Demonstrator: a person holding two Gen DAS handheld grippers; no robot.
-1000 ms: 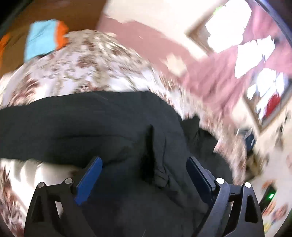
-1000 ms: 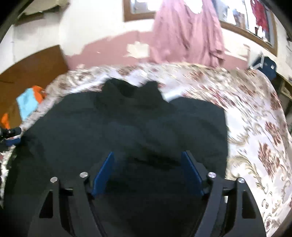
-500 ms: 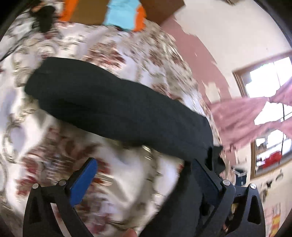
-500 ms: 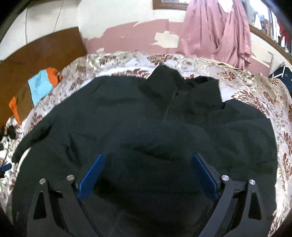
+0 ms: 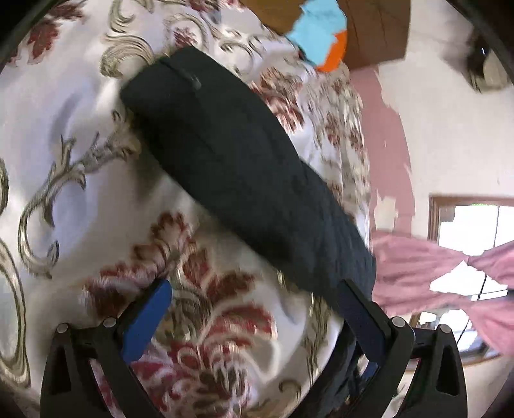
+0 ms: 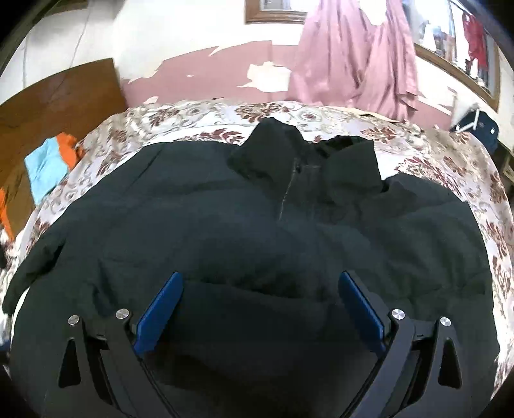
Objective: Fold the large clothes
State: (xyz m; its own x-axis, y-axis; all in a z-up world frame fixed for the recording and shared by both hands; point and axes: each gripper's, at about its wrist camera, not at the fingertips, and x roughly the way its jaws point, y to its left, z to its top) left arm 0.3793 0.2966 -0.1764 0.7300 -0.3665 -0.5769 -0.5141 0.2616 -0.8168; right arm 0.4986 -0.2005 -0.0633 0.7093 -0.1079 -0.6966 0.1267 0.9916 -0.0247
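Observation:
A large black jacket (image 6: 257,225) lies spread front-up on a floral bedspread (image 6: 449,151), its collar and zipper (image 6: 289,180) at the far side. My right gripper (image 6: 260,286) is open and empty, low over the jacket's lower middle. In the left wrist view one black sleeve (image 5: 237,167) stretches diagonally across the bedspread (image 5: 64,160), its cuff at the upper left. My left gripper (image 5: 253,292) is open and empty over the bedspread beside the sleeve. Its right finger (image 5: 356,308) overlaps the sleeve's shoulder end; I cannot tell if it touches.
A blue and orange cloth (image 6: 48,160) lies by the brown wooden headboard (image 6: 57,103) at the left; it also shows in the left wrist view (image 5: 321,29). Pink curtains (image 6: 353,54) hang on the far wall under windows. A dark blue case (image 6: 475,125) stands beyond the bed's right side.
My left gripper has swung off the jacket's body, out to the left over the bedspread, and closed in on the sleeve. My right gripper has pulled back a little; more of the jacket shows.

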